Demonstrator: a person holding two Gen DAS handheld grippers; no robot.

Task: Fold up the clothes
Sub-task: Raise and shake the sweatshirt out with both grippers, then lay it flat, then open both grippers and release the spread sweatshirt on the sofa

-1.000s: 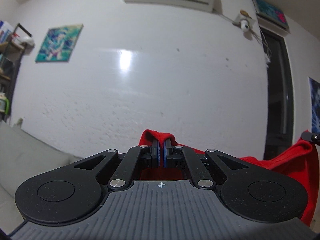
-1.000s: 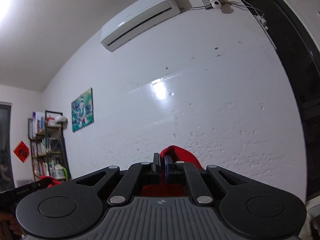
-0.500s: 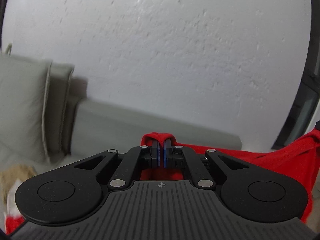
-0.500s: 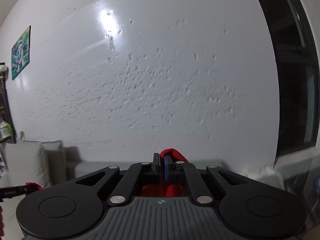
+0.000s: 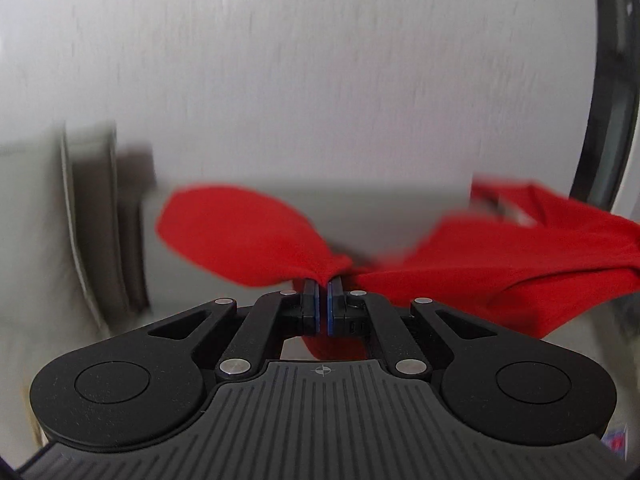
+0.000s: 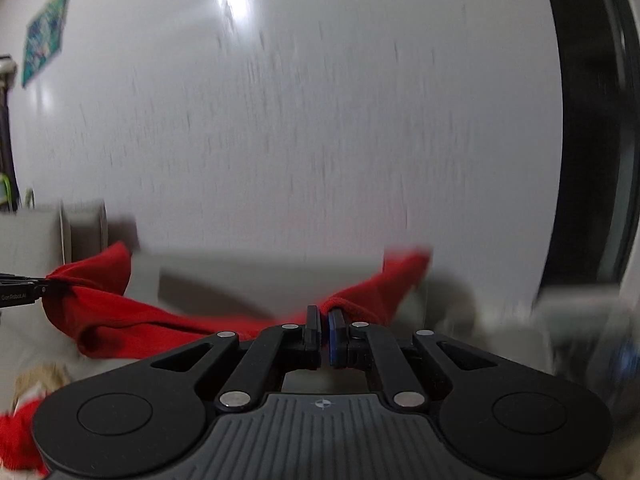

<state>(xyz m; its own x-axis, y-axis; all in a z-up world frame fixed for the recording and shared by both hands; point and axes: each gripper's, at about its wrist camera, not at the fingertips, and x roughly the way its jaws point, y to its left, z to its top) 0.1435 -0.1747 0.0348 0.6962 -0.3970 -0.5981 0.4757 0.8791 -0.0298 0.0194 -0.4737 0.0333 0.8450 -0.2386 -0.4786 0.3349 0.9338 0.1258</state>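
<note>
Red garment [image 5: 480, 256] stretched between left gripper [image 5: 323, 280] and right gripper [image 6: 323, 312], blurred; both jaws clamped on bunched edges, cloth flared toward 10 o'clock.

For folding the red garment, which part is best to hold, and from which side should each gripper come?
Judging from the pose, hold the red garment by two points along one edge, one per gripper. The left gripper and the right gripper are each shut on a bunched bit of that edge, entering over the edge, so the cloth spans between them above the grey sofa. Blur hides which edge it is.
</note>
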